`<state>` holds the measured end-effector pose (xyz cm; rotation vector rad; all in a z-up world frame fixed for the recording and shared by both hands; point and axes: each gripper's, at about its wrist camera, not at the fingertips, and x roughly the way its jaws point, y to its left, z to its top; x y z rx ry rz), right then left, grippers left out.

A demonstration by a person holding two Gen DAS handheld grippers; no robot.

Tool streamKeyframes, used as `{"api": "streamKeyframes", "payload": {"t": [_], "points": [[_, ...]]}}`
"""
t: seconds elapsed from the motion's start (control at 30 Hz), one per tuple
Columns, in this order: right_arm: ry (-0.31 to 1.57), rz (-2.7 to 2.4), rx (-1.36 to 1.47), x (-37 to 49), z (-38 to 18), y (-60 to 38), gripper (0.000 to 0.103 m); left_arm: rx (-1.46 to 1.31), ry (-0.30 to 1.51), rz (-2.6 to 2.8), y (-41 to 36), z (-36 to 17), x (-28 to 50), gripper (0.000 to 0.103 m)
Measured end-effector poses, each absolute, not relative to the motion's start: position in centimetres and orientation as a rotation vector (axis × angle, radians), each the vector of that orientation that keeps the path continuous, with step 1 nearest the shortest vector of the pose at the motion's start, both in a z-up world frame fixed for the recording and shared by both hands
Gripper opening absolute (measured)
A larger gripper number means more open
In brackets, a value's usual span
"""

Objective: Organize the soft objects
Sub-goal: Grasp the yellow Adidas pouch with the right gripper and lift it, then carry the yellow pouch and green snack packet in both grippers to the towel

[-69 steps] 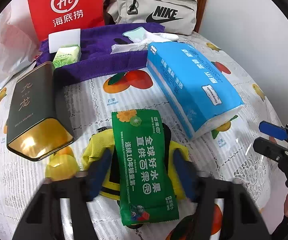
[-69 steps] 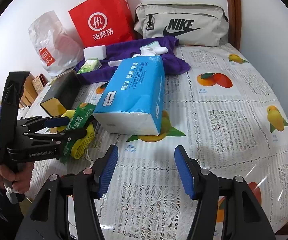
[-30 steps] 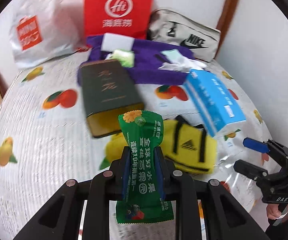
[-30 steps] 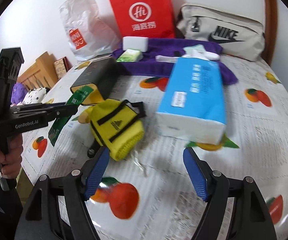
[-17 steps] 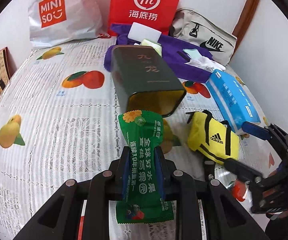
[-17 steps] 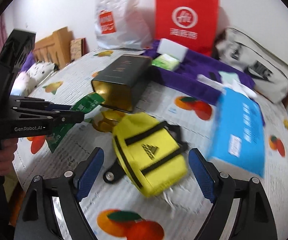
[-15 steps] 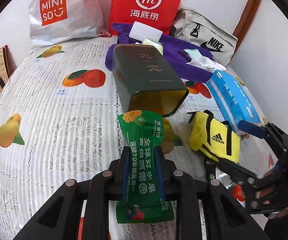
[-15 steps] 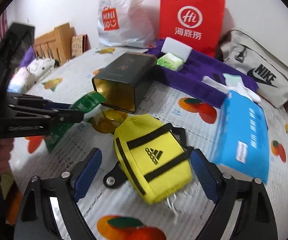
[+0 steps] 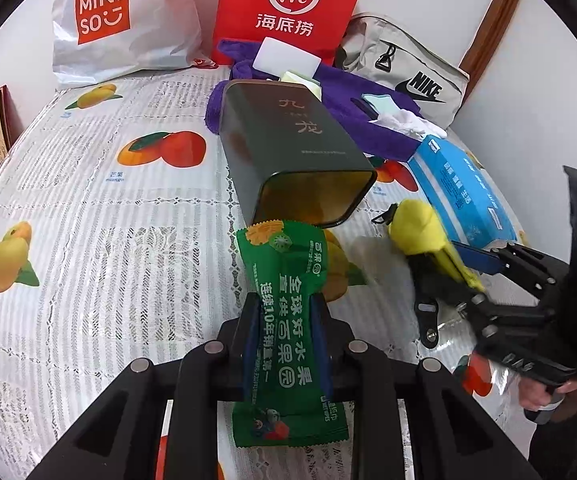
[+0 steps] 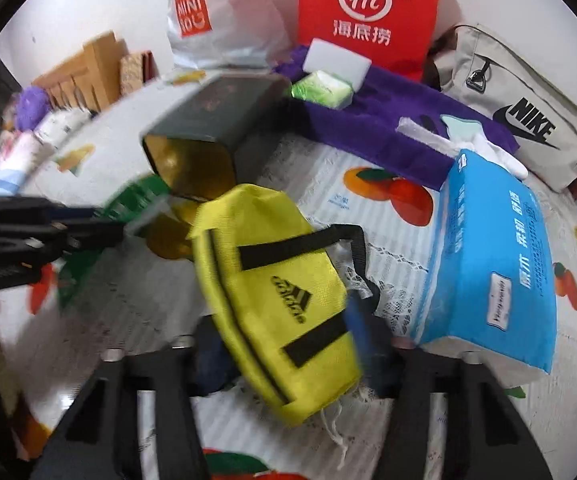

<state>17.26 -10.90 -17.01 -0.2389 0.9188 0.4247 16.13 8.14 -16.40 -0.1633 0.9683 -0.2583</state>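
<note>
Left tongs [image 9: 284, 344] clenched on green packet [image 9: 286, 320], level, just before open mouth of tin [image 9: 288, 152]. Right tongs [image 10: 284, 344] gripping yellow pouch [image 10: 276, 292], beside tin. Tin contents not discernible.

**Yellow pouch between our right fingers**

Our right gripper [image 10: 284, 344] clamps the yellow Adidas pouch [image 10: 276, 292], tilted. Right of it lies the blue tissue pack [image 10: 496, 264]; farther back, the open dark tin [image 10: 208, 136] on its side. At left, our left gripper [image 10: 100, 226] holds a green packet [image 10: 136, 200], blurred.
</note>
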Motion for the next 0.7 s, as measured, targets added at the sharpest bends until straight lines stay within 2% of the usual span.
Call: {"api": "streamKeyframes", "payload": {"t": [0.23, 0.37, 0.7], "points": [[0.89, 0.444, -0.16, 15.9, -15.1, -12.4, 0.012, -0.178, 0.976, -0.256, 7.9, -16.5, 15.7, 0.025], [0.885, 0.441, -0.123, 15.0, -14.0, -13.6, 0.008, -0.176, 0.964, -0.255, 7.8, -16.0, 15.2, 0.025], [0.9, 0.358, -0.081, 10.8, -12.4, -19.2, 0.007, -0.141, 1.005, -0.232, 6.3, -17.1, 15.0, 0.025]]}}
